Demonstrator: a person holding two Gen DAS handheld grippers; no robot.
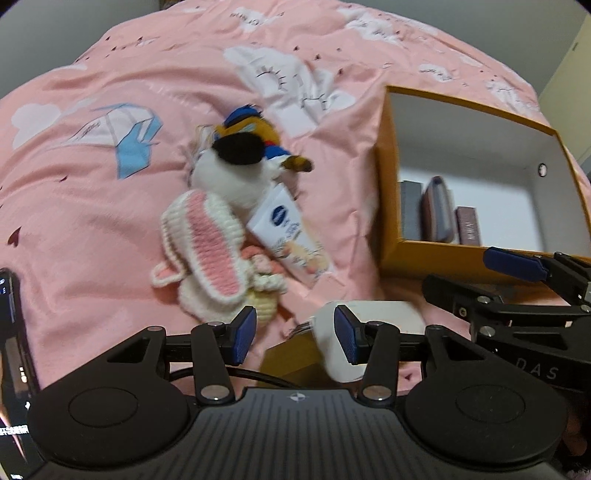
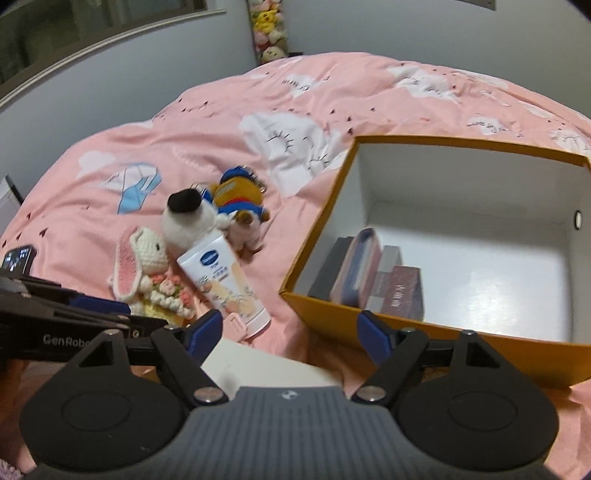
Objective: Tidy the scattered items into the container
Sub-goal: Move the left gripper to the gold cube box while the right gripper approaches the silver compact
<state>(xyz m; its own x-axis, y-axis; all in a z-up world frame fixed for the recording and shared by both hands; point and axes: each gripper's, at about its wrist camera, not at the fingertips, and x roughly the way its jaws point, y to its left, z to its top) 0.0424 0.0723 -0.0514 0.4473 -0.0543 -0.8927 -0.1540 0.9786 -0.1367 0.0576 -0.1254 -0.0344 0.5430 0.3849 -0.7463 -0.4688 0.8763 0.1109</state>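
Note:
An orange box (image 1: 388, 184) (image 2: 321, 306) with a white inside stands open on the pink bedcover and holds several small cases. To its left a crochet bunny (image 1: 207, 240) (image 2: 144, 251), a white plush with a black patch (image 1: 232, 173) (image 2: 188, 221), a brown plush in blue (image 1: 258, 129) (image 2: 236, 195) and a lotion tube (image 1: 291, 236) (image 2: 221, 284) lie bunched together. My left gripper (image 1: 294, 335) is open, low over a tan box (image 1: 291, 354) and a white rounded object (image 1: 376, 314). My right gripper (image 2: 288, 334) is open above that white object (image 2: 258, 365), close beside the left one.
A dark phone screen (image 1: 11, 332) (image 2: 18, 258) sits at the left edge of the bed. A grey wall with a window ledge runs behind the bed, and soft toys (image 2: 267, 29) hang in the far corner. The pink cover (image 1: 92, 221) is rumpled.

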